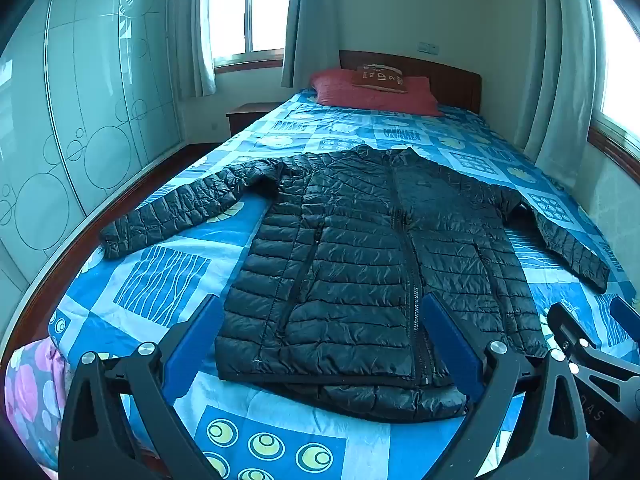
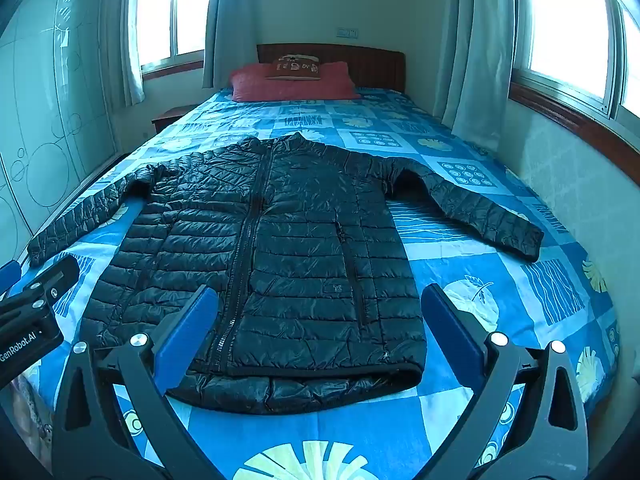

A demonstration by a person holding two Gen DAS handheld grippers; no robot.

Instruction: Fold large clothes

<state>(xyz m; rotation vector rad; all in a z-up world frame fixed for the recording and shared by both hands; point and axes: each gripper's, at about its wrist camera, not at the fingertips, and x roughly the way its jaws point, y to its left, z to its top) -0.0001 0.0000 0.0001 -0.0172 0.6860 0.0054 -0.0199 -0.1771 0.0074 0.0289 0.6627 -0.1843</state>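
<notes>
Bedroom: bed [image 1: 168, 280] with a blue patterned sheet, red pillow [image 1: 372, 94] at the far end against a wooden headboard [image 2: 360, 62], curtained windows far and right, glass-front wardrobe [image 1: 92, 92] on the left.

Black quilted jacket [image 1: 360, 264] lies flat on the near half of the bed, front up, zipper [image 2: 244, 248] closed, collar toward the pillow, hem toward the near edge. Both sleeves are spread out: left sleeve [image 1: 172, 212] reaches toward the left bed edge, right sleeve [image 2: 480, 208] angles out to the right. The back layer peeks out a bit under the hem. Laid out that way, probably so the sleeves can be folded in first.

Left tongs [image 1: 324, 340] hang above the hem's left part, released, jaws wide, nothing between the pads. Right tongs [image 2: 320, 328] hang above the hem's right part, equally wide, empty. Both tilt down toward the jacket; neither touches the fabric. Each sits just beside the other, visible at the edge of the other's view.

Judgement: folding not started. Puffy, slick fabric will likely spring back, so a deep pinch through both layers seems needed.
</notes>
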